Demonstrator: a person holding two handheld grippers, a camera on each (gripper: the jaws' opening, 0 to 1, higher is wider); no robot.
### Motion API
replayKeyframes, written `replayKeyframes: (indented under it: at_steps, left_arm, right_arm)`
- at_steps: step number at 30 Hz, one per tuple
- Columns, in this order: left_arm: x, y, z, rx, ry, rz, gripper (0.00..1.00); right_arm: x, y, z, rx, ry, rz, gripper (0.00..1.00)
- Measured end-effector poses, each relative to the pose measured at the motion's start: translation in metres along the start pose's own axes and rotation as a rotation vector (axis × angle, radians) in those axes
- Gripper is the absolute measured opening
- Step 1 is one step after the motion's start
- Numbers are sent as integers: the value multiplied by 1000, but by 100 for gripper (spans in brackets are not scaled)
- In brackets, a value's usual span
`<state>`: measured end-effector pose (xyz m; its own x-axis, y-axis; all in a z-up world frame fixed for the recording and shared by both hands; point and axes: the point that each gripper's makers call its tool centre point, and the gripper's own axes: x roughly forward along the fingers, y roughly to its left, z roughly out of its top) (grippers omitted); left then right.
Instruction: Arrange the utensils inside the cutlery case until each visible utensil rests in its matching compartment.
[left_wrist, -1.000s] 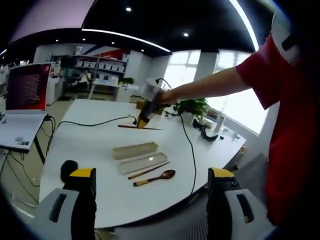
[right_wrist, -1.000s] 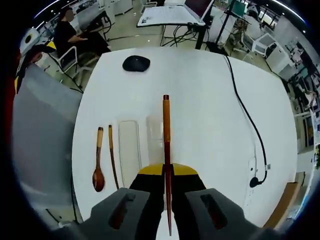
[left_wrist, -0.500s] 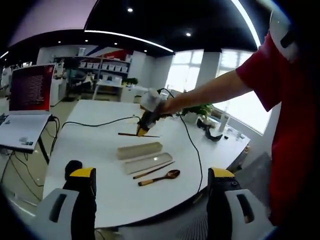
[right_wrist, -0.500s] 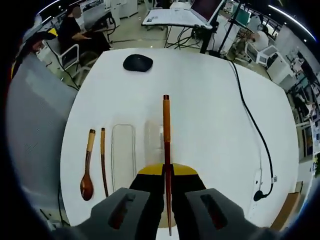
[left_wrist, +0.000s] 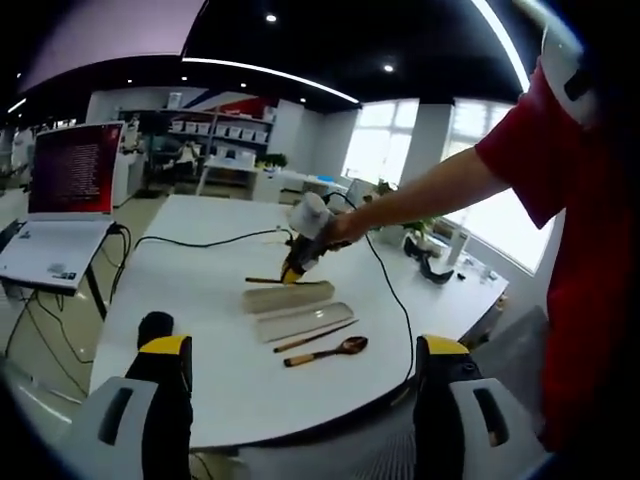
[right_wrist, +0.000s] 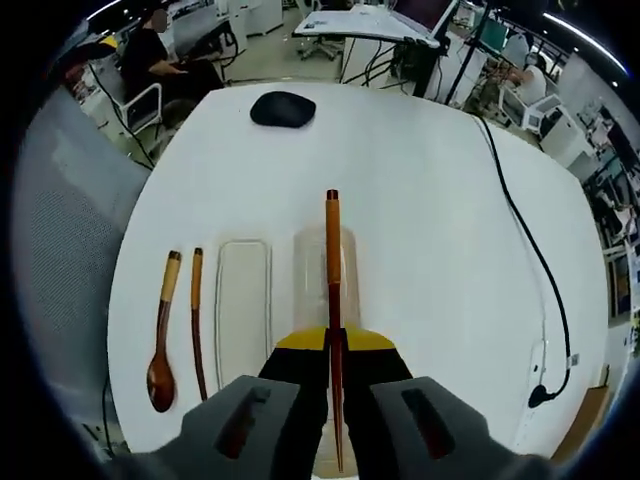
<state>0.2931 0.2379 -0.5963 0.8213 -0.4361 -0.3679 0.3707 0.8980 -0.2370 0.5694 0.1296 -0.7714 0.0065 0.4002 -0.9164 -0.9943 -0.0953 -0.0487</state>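
Right gripper view has the right gripper (right_wrist: 332, 345) rising from the bottom centre, its jaws clamped on a chopstick (right_wrist: 332, 270) that runs straight up the middle of the frame, its tip at about the upper centre. Directly behind the chopstick a translucent case tray (right_wrist: 310, 280) is seen on the white table (right_wrist: 420, 200), and just to its left lies a second flat translucent piece, the case lid (right_wrist: 243, 310); whether the chopstick is touching the tray cannot be told. Further left, a second chopstick (right_wrist: 196, 320) and a wooden spoon (right_wrist: 162, 335) are laid side by side on the table, outside the case. A dark mouse (right_wrist: 283, 108) is seen at the upper left and a black cable (right_wrist: 530, 240) along the right. In the left gripper view the left gripper (left_wrist: 300, 400) is held wide apart and empty at the bottom of the frame, well away from the work, while a person's arm in a red sleeve reaches in from the right toward the case. The step in hand is judged to be the placing of the first chopstick; the next move calls for it to be lowered lengthwise into the tray and released, after which the other chopstick and the spoon remain to be fetched.
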Motion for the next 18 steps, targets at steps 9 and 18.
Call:
replayKeyframes:
  at_steps: [9,18]
  left_arm:
    - [9,1,-1,14,17,-3,95]
    - [9,6,0,26,30,8,94]
  right_arm:
    - [15,7,-18,24,16,1,0]
    - [24,-1,-25,86,34,-10,1]
